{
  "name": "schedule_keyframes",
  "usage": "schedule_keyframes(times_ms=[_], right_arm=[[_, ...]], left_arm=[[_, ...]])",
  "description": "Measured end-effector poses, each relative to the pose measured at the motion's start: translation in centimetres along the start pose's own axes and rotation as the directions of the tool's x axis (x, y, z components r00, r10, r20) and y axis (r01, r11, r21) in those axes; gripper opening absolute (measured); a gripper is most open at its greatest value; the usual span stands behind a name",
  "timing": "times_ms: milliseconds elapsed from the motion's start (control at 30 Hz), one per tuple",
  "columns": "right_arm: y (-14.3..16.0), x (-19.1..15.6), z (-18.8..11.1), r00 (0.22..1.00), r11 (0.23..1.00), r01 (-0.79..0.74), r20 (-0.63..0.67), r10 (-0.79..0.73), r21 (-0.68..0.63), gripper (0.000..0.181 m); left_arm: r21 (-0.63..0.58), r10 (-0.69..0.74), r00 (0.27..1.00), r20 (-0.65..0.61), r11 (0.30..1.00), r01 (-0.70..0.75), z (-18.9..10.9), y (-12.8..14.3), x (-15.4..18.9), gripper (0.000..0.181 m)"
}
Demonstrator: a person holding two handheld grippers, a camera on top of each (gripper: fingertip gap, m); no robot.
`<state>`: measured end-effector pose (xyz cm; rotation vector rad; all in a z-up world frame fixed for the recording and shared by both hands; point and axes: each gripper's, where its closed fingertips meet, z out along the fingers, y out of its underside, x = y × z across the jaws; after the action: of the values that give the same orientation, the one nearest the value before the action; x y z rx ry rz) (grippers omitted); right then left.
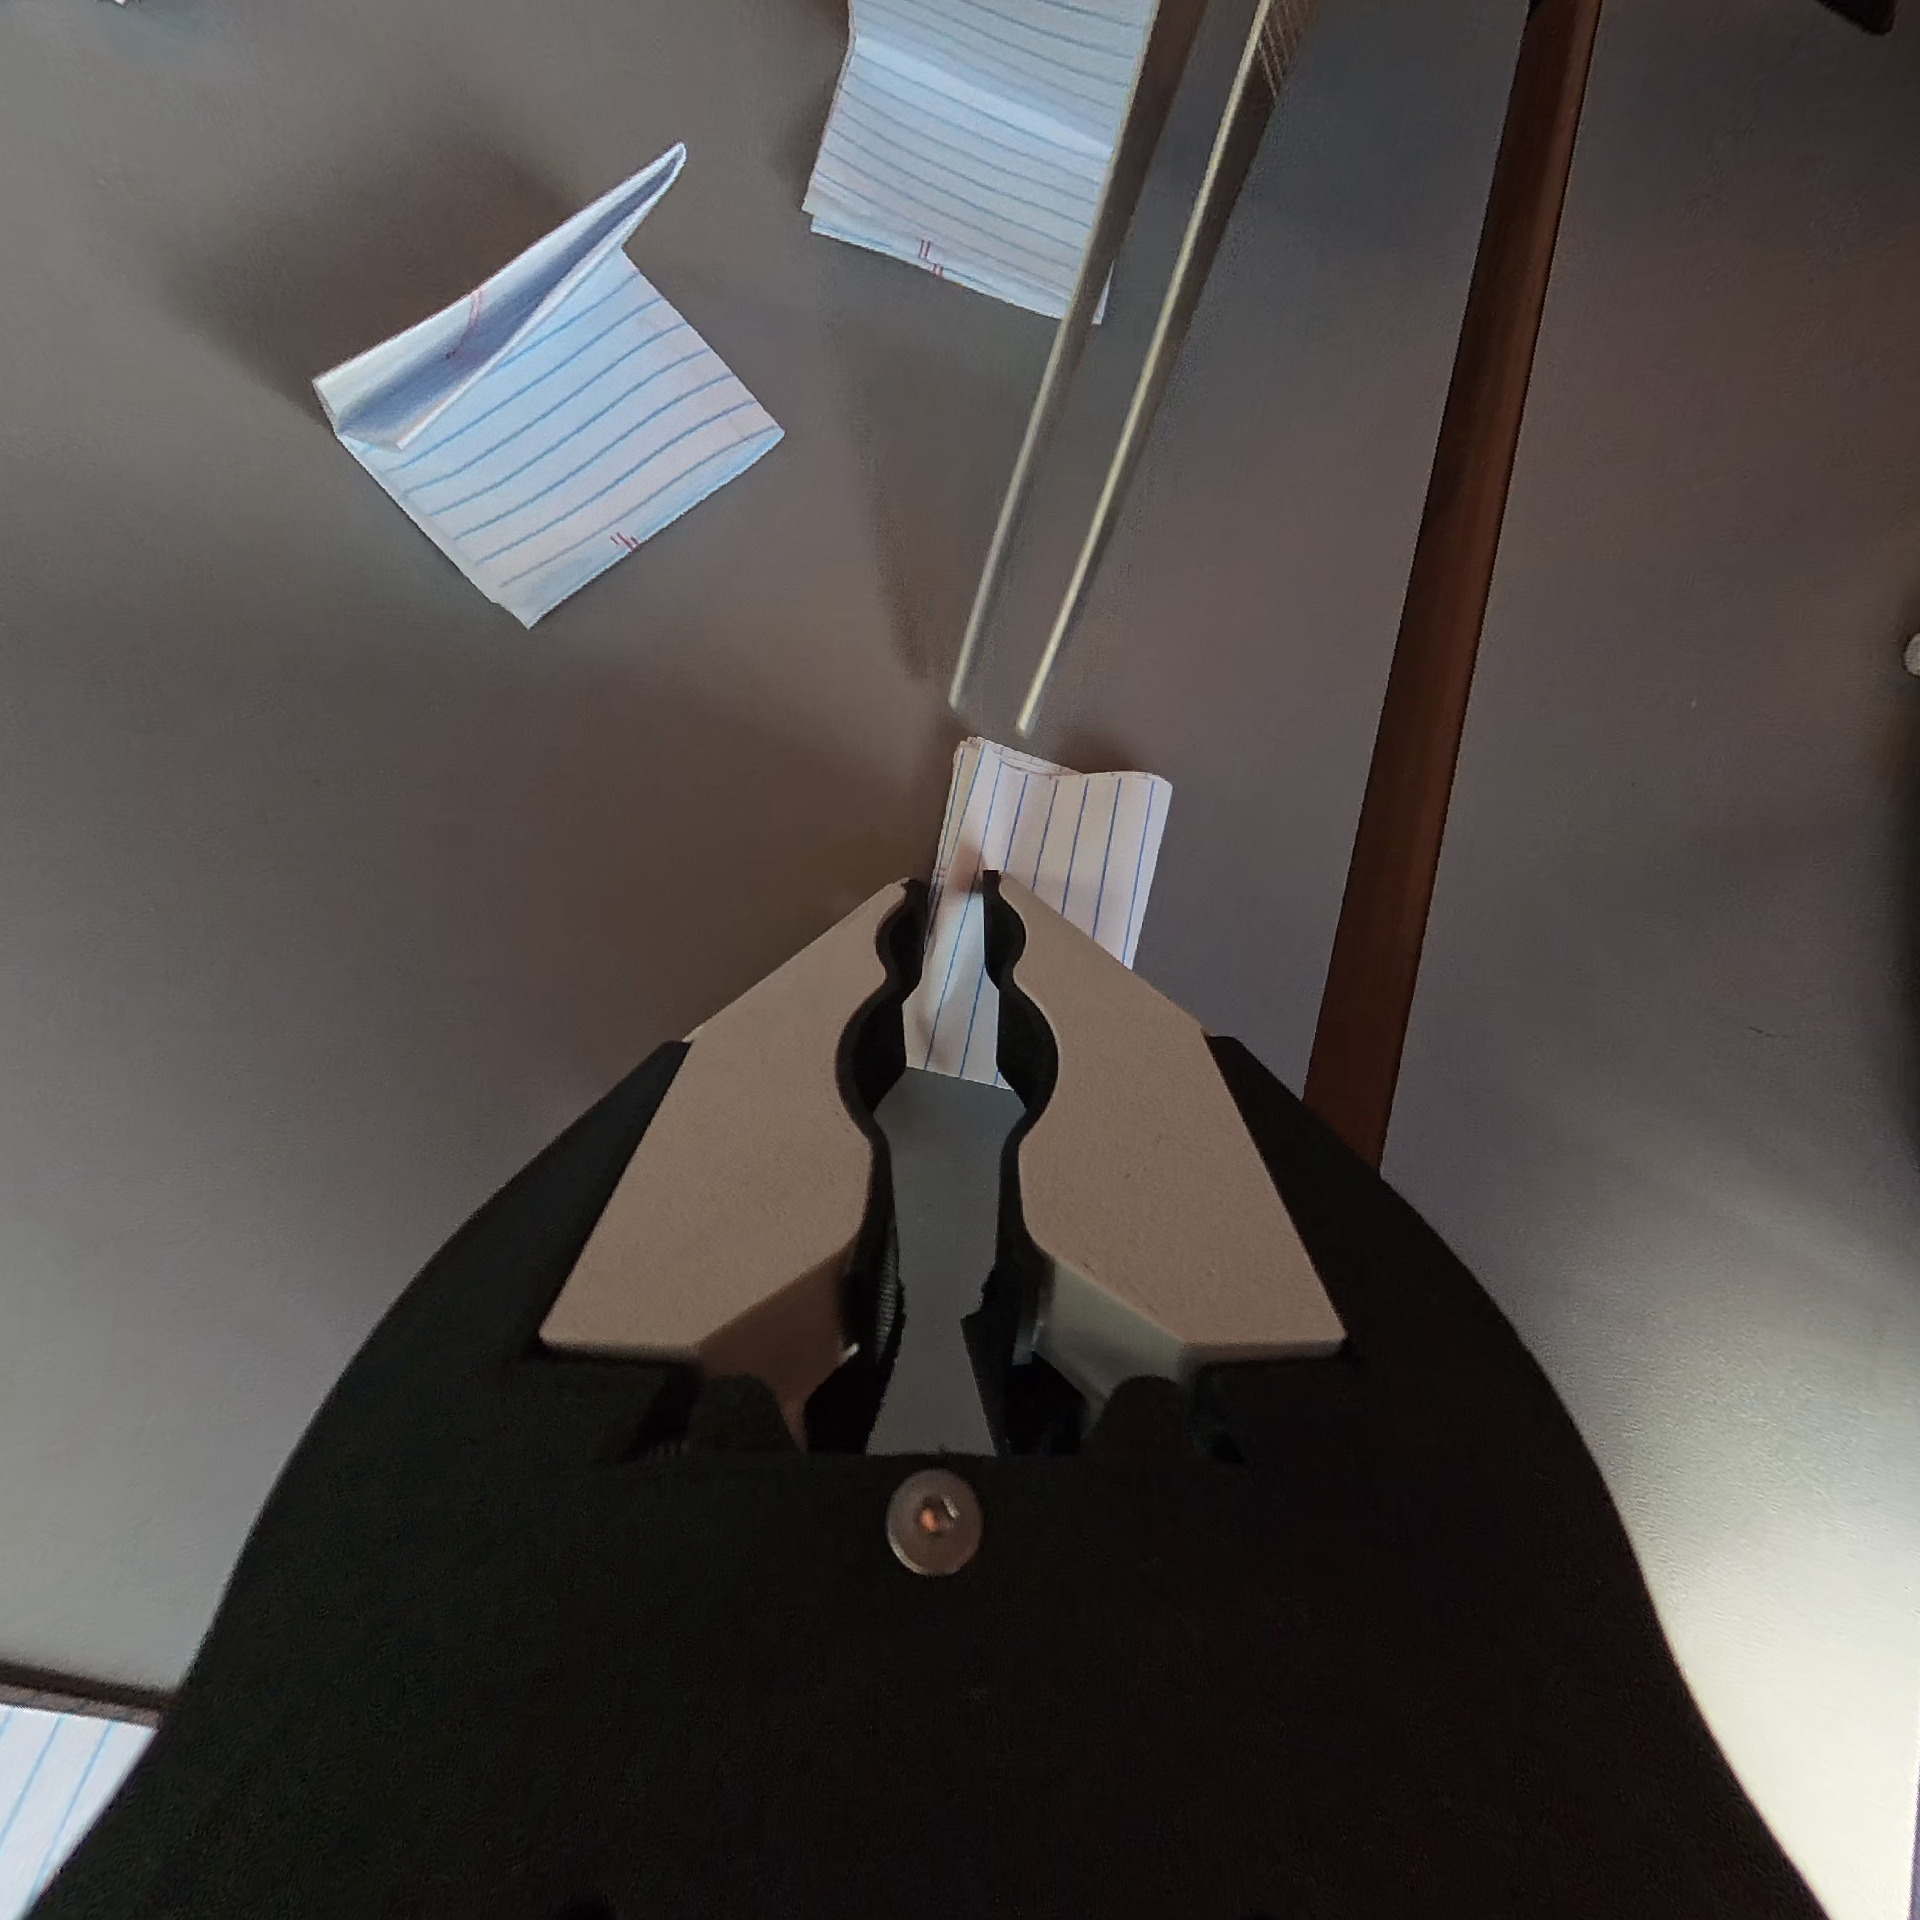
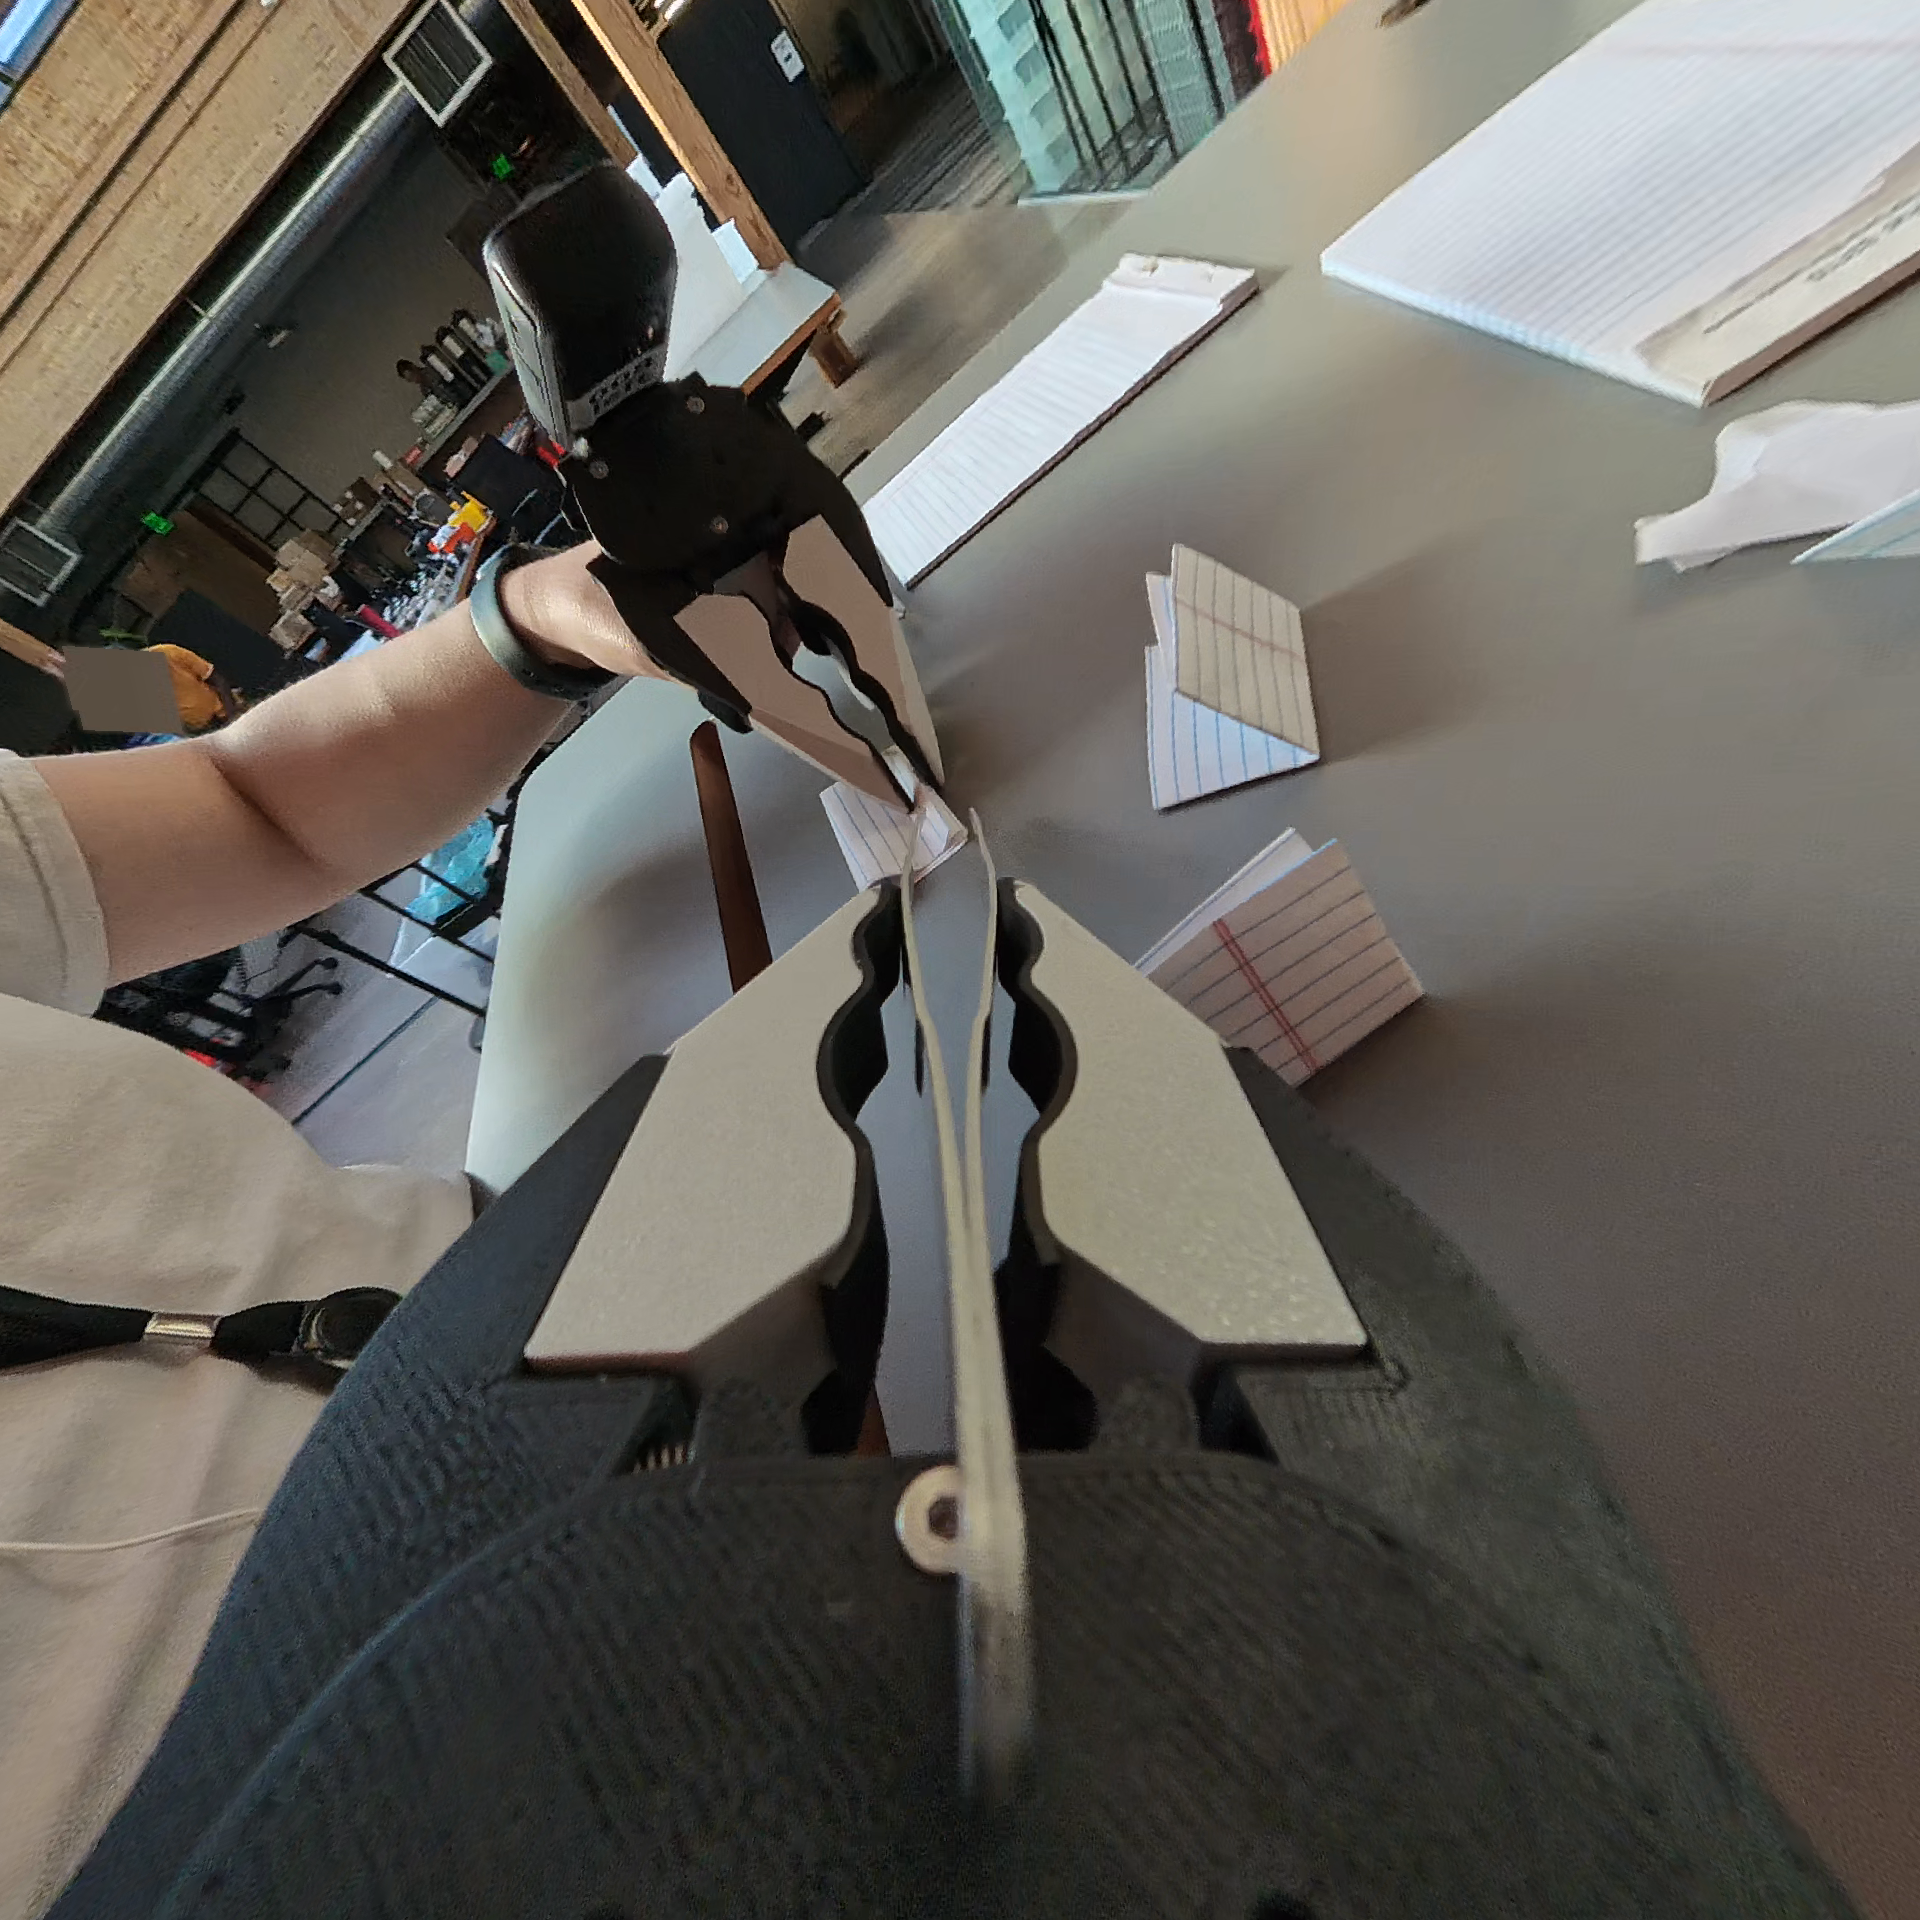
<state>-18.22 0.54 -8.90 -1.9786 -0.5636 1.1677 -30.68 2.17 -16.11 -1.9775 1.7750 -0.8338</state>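
Left gripper [image 1: 951, 883]: jaws closed to a narrow gap on a small folded piece of lined paper [image 1: 1049, 852], pinning it on the grey table [image 1: 312, 935]; a bare forearm with a dark wristband [image 2: 525, 634] is behind it in the right wrist view.
Right gripper [image 2: 945, 904]: jaws pressed against the two arms of a pair of metal tongs [image 2: 961, 1039], which run forward out of the fingers.
Tongs, state: arms nearly together, a thin gap between the tips; the tips sit just beside the far edge of the pinned paper. Whether they have hold of the paper cannot be told; in the left wrist view they appear to grip nothing.
Pinned paper, place: near the table's edge, beside a dark wooden post [image 1: 1455, 582].
Other folded papers: one partly unfolded [image 1: 540, 416] and one flat [image 1: 977, 156], both well apart from the grippers.
Farther items: lined writing pads [image 2: 1060, 405] and a crumpled white sheet [image 2: 1787, 478].
Risk, judged: the tongs' tips may slide over the thin fold without catching it; the light paper may slip or tear if pulled while pinned; the tongs may twist between the jaws.
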Motion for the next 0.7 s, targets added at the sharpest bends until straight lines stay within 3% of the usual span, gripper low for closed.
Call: schedule_keyframes(times_ms=[100,167,267,467,533,633,700], right_arm=[[-1.6,-1.3,-0.4,0.999,0.996,0.031,0.017,-0.033,0.089,0.015],[-0.8,-1.8,0.8,0.999,0.998,0.007,0.051,-0.011,0.062,0.015],[1.1,-1.2,2.3,0.999,0.999,0.05,0.003,-0.05,-0.011,0.014],[1.6,-1.1,2.4,0.996,0.996,0.085,-0.021,-0.085,0.004,0.013],[1.7,-1.1,2.4,0.996,0.996,0.09,-0.021,-0.09,0.01,0.013],[1.9,-1.1,2.3,0.995,0.995,0.099,-0.026,-0.098,0.02,0.013],[1.9,-1.1,2.3,0.993,0.994,0.111,-0.033,-0.11,0.022,0.013]], left_arm=[[0.0,0.01,1.0,0.007,1.0,-0.01,0.0,0.0,0.0,0.009],[0.007,0.007,1.0,0.003,1.0,-0.007,0.0,0.0,0.0,0.009],[0.01,-0.003,1.0,0.006,1.0,0.002,0.0,0.0,-0.1,0.009],[0.005,-0.025,0.998,0.054,1.0,0.025,-0.5,0.4,-0.8,0.007],[0.048,-0.064,0.991,0.116,0.997,0.058,-1.6,0.6,-1.7,0.021],[0.154,-0.14,0.987,0.074,0.98,0.127,-2.9,0.7,-0.4,0.017],[0.204,-0.228,0.966,0.119,0.958,0.201,-3.7,1.3,-0.3,0.021]])
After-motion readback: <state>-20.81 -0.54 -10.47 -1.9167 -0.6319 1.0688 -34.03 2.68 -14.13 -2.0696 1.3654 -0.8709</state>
